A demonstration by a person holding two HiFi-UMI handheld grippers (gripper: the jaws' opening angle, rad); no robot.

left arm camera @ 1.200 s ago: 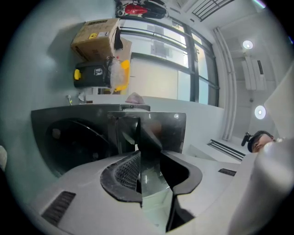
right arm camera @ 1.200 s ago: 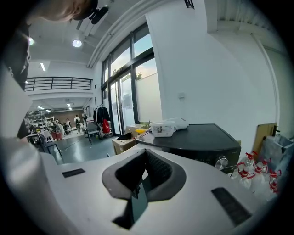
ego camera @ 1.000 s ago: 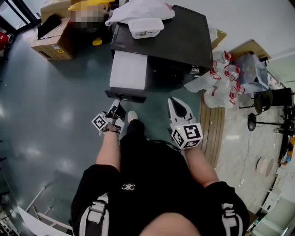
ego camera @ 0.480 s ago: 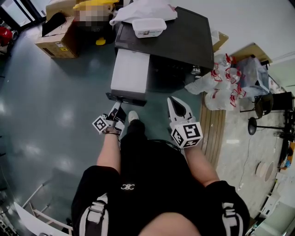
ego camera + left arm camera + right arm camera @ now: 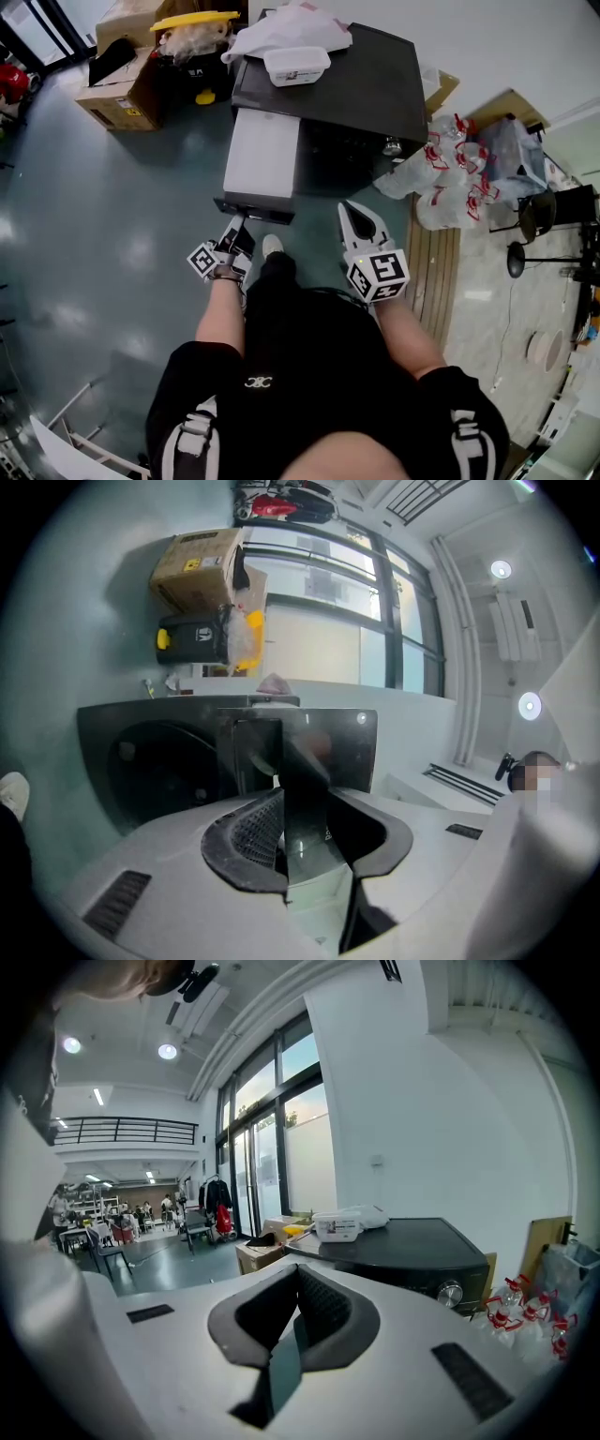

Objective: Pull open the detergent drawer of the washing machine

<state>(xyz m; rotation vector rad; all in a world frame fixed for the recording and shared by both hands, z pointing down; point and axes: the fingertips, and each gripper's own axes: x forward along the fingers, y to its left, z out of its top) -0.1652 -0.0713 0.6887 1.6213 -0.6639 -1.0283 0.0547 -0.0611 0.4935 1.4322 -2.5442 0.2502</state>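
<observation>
at twelve o'clock our left gripper [image 5: 235,223], jaws pinched on the dark front of the detergent drawer [image 5: 262,155], has drawn it a little further out of the washing machine [image 5: 361,80], nearly fully open we reckon, right gripper [image 5: 356,210] closed, empty.

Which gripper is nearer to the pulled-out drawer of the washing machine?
Left. The left gripper is at the dark front of the detergent drawer, jaws closed on it. The right gripper hangs off to the drawer's right in the head view, apart from it, jaws empty.
</observation>
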